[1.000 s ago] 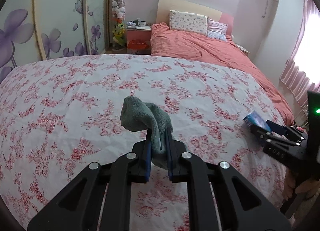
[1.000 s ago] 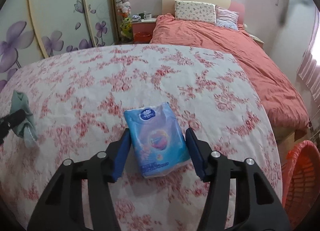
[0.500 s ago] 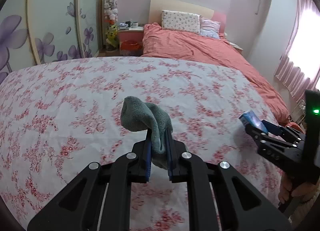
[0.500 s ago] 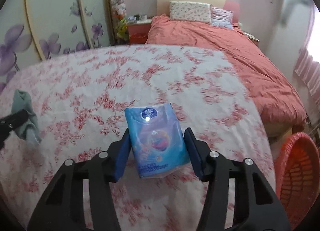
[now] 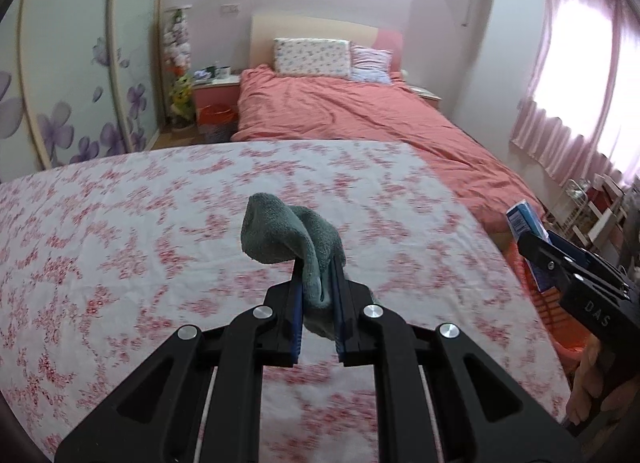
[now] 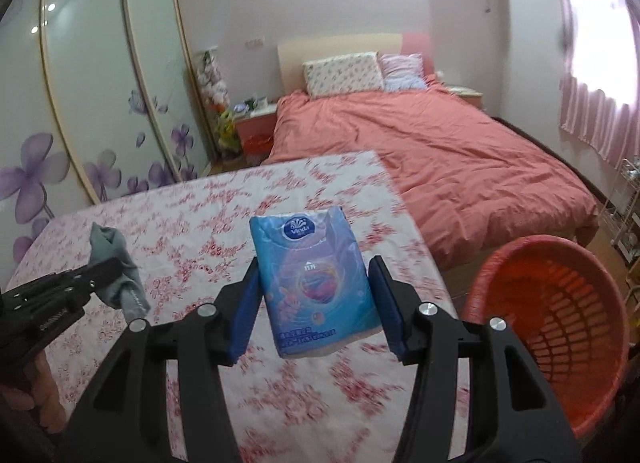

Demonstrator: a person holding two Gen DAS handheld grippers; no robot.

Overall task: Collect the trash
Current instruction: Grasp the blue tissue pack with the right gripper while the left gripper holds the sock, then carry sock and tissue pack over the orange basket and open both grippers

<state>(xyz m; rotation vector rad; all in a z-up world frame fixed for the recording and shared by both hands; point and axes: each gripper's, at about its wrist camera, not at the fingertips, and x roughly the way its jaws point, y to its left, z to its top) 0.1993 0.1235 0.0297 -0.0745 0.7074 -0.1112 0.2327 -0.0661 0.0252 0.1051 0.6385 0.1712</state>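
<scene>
1. Two soft things are held above the floral bedspread: a fuzzy grey-green sock, folded over, is clamped in the left gripper jaws.
2. The right gripper jaws pinch a glossy blue tissue pack labelled "Vinda".
3. Since a second ago, the slotted orange plastic basket, near right, shows far more fully.

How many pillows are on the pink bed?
2. A floral pillow leans against the headboard, and a striped pillow sits right beside it, nearer the window. More could be hidden behind them or under the cover.
</scene>
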